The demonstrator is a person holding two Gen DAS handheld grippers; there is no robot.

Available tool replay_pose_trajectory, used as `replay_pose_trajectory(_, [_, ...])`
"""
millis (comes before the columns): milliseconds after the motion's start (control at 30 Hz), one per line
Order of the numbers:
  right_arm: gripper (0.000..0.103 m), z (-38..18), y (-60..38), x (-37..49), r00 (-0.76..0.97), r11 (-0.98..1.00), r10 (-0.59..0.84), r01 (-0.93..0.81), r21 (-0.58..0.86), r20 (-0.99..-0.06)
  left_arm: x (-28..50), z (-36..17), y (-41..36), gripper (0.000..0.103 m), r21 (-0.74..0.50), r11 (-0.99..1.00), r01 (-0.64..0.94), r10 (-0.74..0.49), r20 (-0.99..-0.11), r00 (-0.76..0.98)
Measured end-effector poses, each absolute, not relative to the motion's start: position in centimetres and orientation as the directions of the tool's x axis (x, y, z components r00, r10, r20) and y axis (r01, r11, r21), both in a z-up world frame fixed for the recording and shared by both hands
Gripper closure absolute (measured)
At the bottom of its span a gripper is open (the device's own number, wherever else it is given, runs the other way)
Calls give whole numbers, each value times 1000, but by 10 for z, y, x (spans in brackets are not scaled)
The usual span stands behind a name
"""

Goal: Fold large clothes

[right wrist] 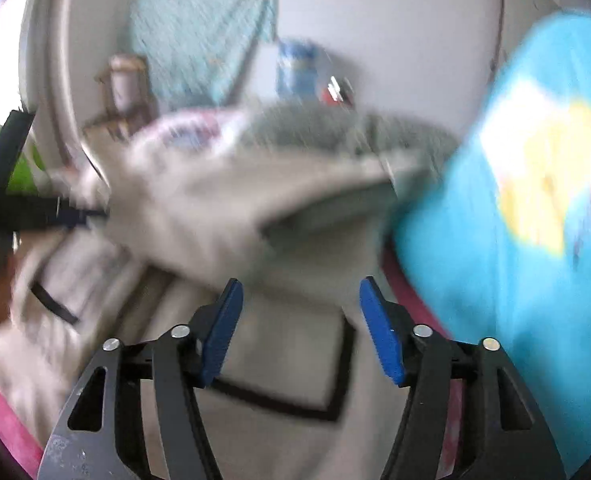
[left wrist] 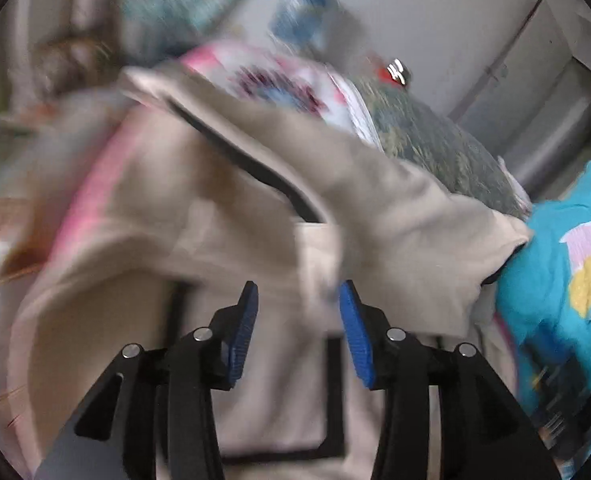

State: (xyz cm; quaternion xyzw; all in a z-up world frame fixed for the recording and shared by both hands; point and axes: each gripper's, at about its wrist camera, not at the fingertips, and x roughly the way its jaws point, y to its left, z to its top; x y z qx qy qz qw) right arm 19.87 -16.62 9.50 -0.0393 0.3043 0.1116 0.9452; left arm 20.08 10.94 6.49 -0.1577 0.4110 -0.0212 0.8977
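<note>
Left wrist: left tongs [left wrist: 298, 300] are apart, nothing pinched, beige garment [left wrist: 199, 208] bunched just ahead. Right wrist: right tongs [right wrist: 300, 300] gape empty too, garment [right wrist: 231, 208] beside a teal shirt [right wrist: 495, 248]. I'd pinch matching corners, pull taut, then fold.

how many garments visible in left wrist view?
2. A beige garment with black trim fills the centre, beyond the open left tool. A turquoise printed garment lies at the right edge. More may be hidden underneath.

The left hand-held gripper [left wrist: 297, 296] hangs with blue pads apart over a beige garment [left wrist: 223, 200]; a turquoise garment [left wrist: 555, 280] lies beside it.
</note>
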Motion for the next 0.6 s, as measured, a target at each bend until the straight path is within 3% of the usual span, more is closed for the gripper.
replay_pose_trajectory(100, [48, 112, -151, 246, 806, 957, 259, -288, 30, -533, 180, 108, 84, 65, -142, 988, 54, -128, -582, 803])
replay_pose_trajectory(133, [50, 110, -148, 260, 809, 959, 253, -281, 28, -530, 192, 116, 80, 73, -129, 990, 57, -121, -566, 816])
replay_pose_trajectory(233, [57, 79, -161, 302, 801, 987, 155, -150, 57, -579, 255, 111, 90, 98, -186, 983, 2, -110, -577, 809])
replay_pose_trajectory(267, [63, 67, -168, 315, 789, 994, 110, -93, 60, -605, 280, 98, 97, 103, -130, 990, -62, -29, -604, 797])
replay_pose_trajectory(333, [77, 37, -198, 321, 773, 998, -27, 56, 26, -634, 313, 64, 125, 103, -68, 983, -172, 81, -679, 730])
replay_pose_trajectory(367, [96, 28, -214, 316, 778, 995, -38, 90, 51, -627, 322, 45, 148, 102, -100, 971, -215, 80, -715, 694])
replay_pose_trajectory(400, [102, 22, -232, 309, 779, 987, 3, 97, 125, -627, 322, 34, 168, 100, -187, 959, -213, 14, -718, 696])
replay_pose_trajectory(600, [103, 25, -240, 301, 765, 983, -15, 127, 129, -644, 308, 21, 209, 99, -444, 872, -204, -169, -666, 727])
